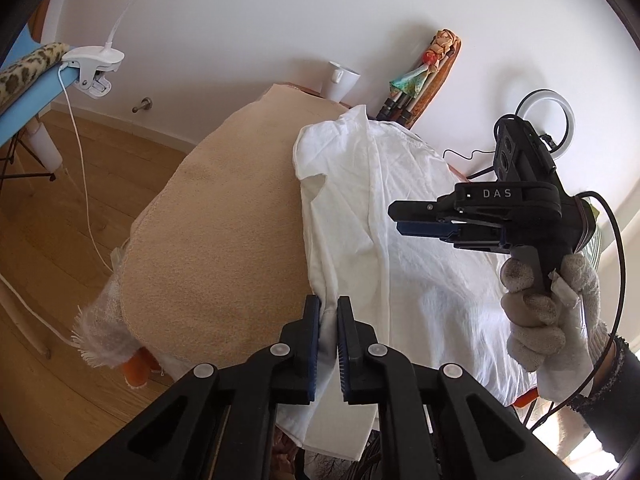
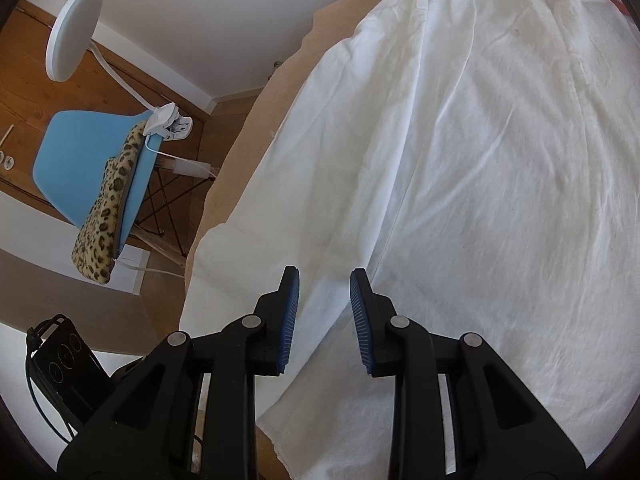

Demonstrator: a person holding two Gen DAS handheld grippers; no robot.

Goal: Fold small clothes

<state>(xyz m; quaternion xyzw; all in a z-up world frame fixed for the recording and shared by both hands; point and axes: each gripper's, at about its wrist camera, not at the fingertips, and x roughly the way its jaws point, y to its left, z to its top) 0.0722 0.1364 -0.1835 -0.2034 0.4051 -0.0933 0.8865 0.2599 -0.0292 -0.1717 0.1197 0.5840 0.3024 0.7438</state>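
A white garment (image 1: pixel 400 248) lies spread over the right half of a table covered with a beige towel (image 1: pixel 224 216). My left gripper (image 1: pixel 329 322) is shut on the garment's left edge near the hem, with cloth pinched between its blue pads. My right gripper (image 1: pixel 400 218), held in a gloved hand, hovers above the middle of the garment. In the right wrist view the right gripper (image 2: pixel 325 296) is open and empty, a little above a lengthwise fold of the white garment (image 2: pixel 460 160).
A white mug (image 1: pixel 342 80) and a doll (image 1: pixel 424 68) stand at the table's far end. A ring light (image 1: pixel 545 120) stands at the back right. A blue chair (image 2: pixel 92 168) with a leopard cushion and a clamp lamp (image 2: pixel 72 32) stands to the left on the wooden floor.
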